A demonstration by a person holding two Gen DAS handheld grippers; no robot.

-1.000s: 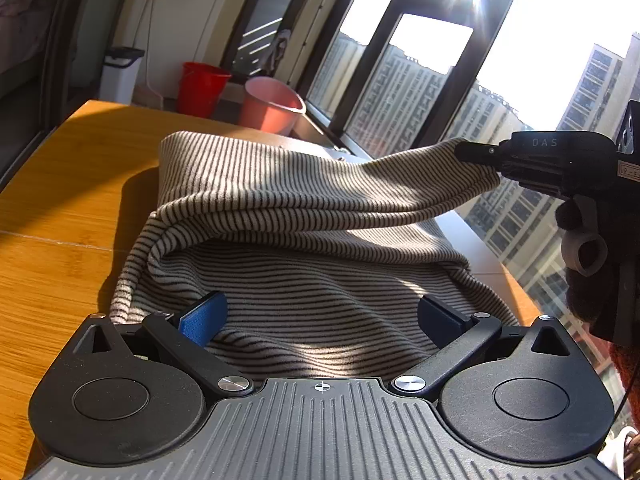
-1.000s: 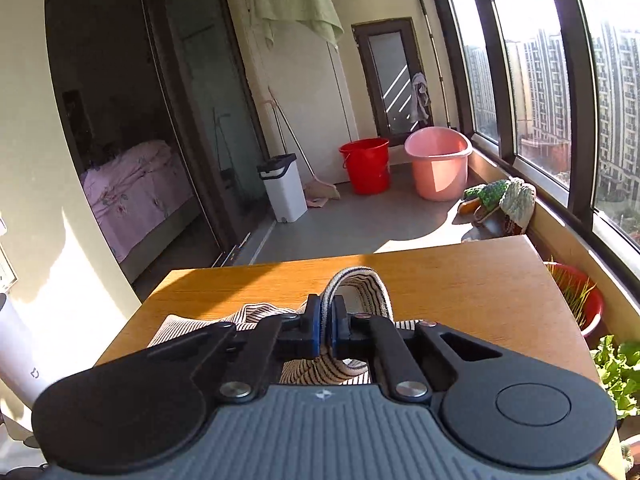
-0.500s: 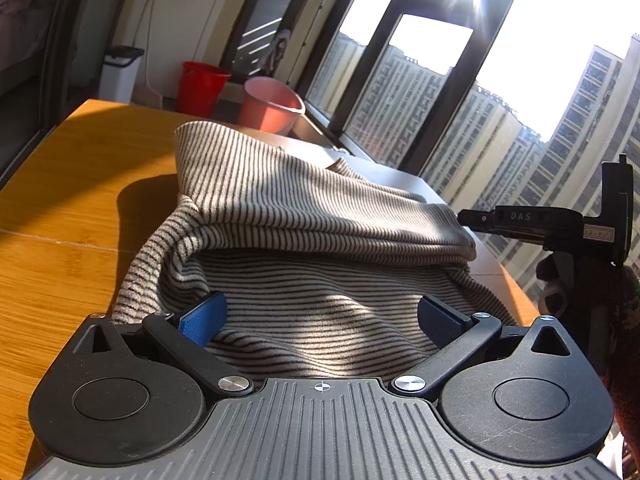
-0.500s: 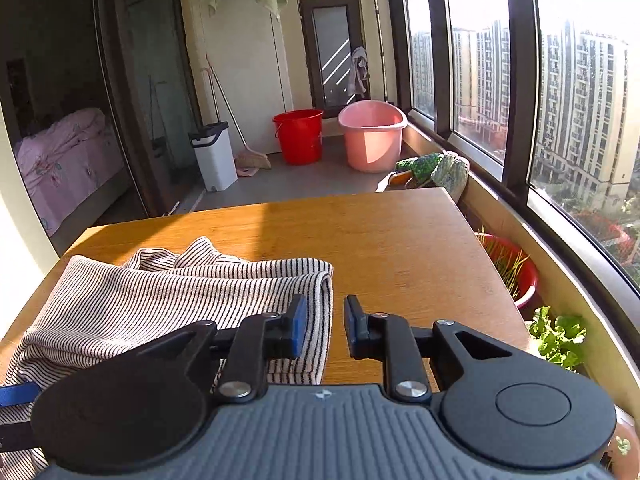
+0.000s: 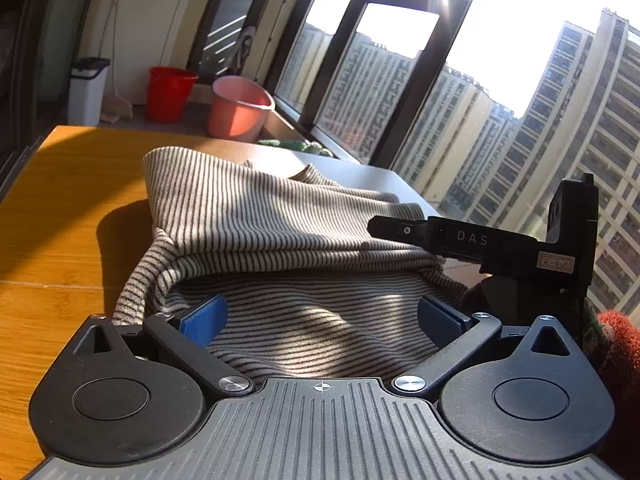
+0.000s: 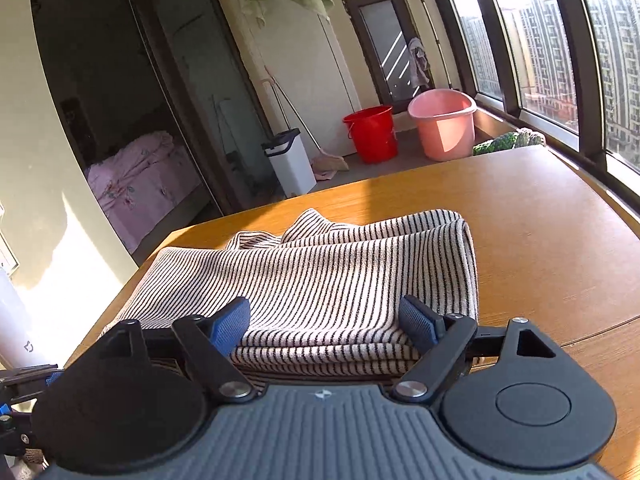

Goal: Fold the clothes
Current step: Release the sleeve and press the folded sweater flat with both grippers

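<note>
A striped beige-and-dark garment (image 5: 280,232) lies folded over on the wooden table (image 5: 60,208); it also shows in the right wrist view (image 6: 340,272) as a stacked fold. My left gripper (image 5: 320,316) is open, its blue pads wide apart over the garment's near edge, holding nothing. My right gripper (image 6: 326,322) is open, its jaws spread over the fold's near edge. The right gripper's body shows in the left wrist view (image 5: 480,240), at the garment's right side.
A pink basin (image 6: 442,124), a red bucket (image 6: 370,132) and a white bin (image 6: 290,162) stand on the floor beyond the table. Large windows run along the right side. The table's right half (image 6: 560,240) is bare wood.
My right gripper let go of the garment's lifted edge, which dropped onto the pile as a fold. It then opened wide and came down to the fold's near edge. The left gripper stayed put.
</note>
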